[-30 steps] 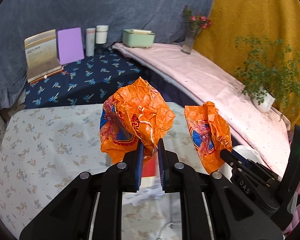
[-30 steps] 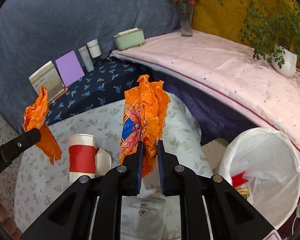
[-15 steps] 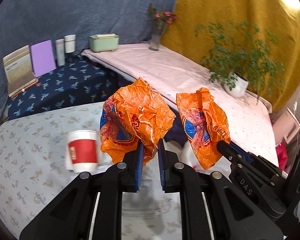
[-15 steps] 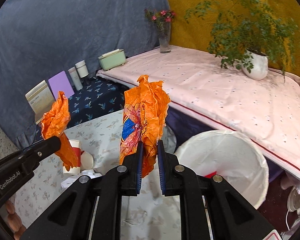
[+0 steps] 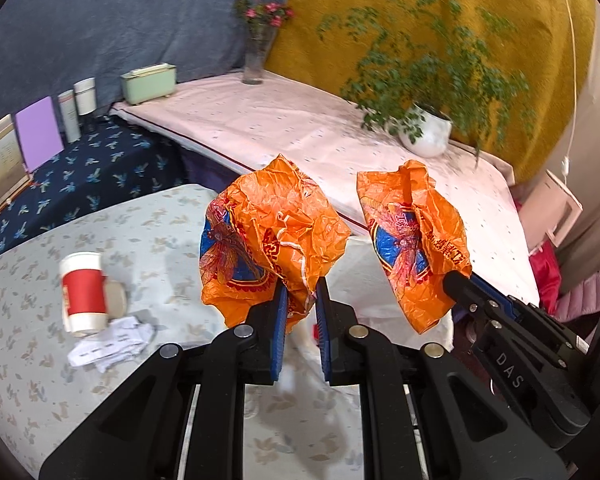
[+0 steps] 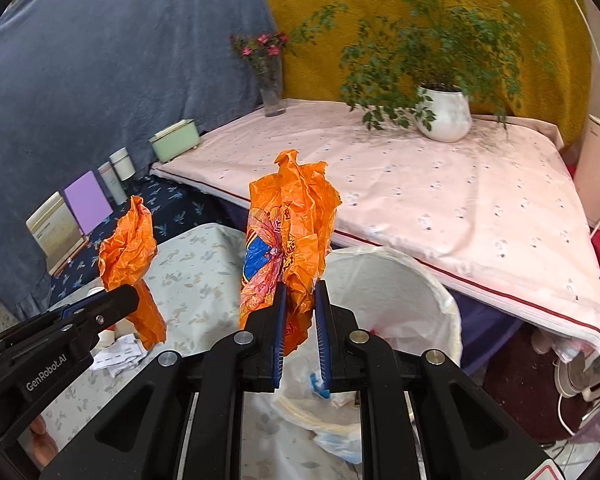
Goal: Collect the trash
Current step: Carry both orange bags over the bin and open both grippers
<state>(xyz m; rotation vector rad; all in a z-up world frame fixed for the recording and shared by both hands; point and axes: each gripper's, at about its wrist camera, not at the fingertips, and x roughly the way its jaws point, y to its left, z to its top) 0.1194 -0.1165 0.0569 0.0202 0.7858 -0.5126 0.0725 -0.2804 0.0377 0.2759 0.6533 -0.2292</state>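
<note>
My left gripper is shut on a crumpled orange wrapper, held above the floral table. My right gripper is shut on a second crumpled orange wrapper, held just above the near rim of the white-lined trash bin. The right gripper and its wrapper also show at the right of the left wrist view; the left gripper and its wrapper show at the left of the right wrist view. A red and white paper cup and crumpled white paper lie on the table.
A pink-covered table stands behind the bin with a potted plant, a flower vase and a green box. A dark blue table holds books and jars. The bin holds some trash.
Both grippers have swung right with their wrappers. The bin has come under the right gripper, and the cup and paper now lie at the left.
</note>
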